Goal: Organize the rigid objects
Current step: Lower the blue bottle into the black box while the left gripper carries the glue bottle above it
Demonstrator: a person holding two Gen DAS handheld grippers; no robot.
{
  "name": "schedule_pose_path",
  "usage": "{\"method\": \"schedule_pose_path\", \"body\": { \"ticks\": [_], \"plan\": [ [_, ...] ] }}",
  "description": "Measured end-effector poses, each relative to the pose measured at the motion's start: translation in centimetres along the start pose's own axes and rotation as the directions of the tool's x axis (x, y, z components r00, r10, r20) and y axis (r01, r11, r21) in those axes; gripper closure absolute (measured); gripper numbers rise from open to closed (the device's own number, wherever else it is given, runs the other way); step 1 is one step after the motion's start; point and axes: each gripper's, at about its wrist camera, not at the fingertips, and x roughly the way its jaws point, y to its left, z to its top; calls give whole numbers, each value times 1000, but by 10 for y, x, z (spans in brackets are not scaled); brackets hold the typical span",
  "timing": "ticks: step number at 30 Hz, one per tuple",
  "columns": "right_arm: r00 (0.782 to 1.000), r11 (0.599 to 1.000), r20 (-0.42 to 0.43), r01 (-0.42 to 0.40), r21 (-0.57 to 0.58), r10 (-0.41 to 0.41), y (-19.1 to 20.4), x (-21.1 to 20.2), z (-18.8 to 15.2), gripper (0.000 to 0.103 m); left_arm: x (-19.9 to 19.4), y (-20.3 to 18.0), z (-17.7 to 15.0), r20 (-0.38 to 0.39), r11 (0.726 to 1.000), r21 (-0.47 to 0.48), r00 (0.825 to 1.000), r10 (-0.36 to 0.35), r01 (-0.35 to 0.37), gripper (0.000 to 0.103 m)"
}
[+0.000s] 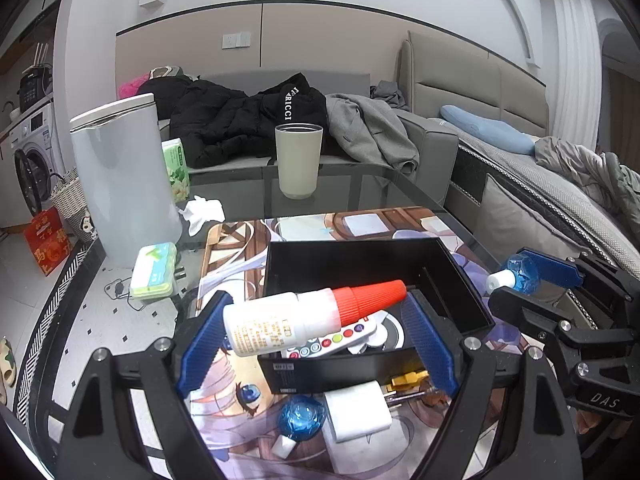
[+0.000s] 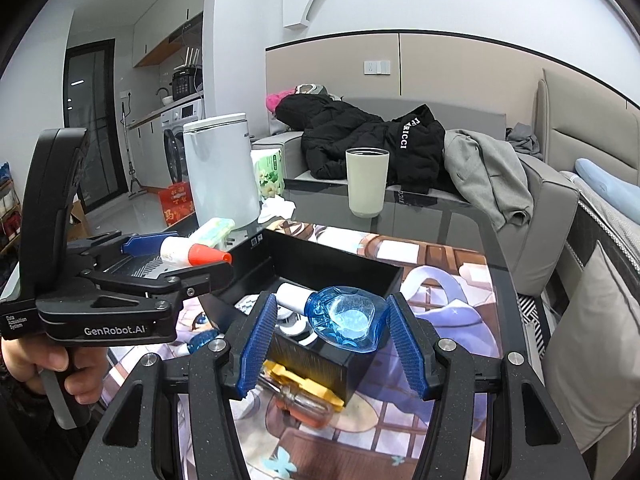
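A red-capped white bottle [image 1: 308, 316] is gripped by the left tongs [image 1: 316, 340] and a blue bottle [image 2: 344, 316] by the right tongs [image 2: 332, 340], both above the black box [image 1: 360, 256].

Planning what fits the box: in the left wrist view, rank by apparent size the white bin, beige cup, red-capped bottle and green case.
1. White bin
2. Red-capped bottle, though nearness inflates it
3. Beige cup
4. Green case, close to the cup, unsure

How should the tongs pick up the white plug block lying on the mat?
Grip the white plug block across its flat side faces, coming straight down from above. It lies flat beside the blue bottle, with prongs pointing at the screwdriver, so avoid that end.
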Motion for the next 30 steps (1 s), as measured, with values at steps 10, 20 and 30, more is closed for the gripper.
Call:
{"method": "schedule_pose_path", "body": {
  "ticks": [10,20,30],
  "plan": [
    [1000,1000,9,-1,-2,1,1,11,11,45,9,4,9,2,1000,-1,1000,-10,10,17],
    [1000,1000,2,-9,-14,9,4,21,16,45,19,16,12,-14,1000,-13,1000,-13,13,17],
    [1000,1000,-18,-17,-25,16,5,34,19,45,31,20,12,-21,1000,-11,1000,-19,19,17]
  ]
}}
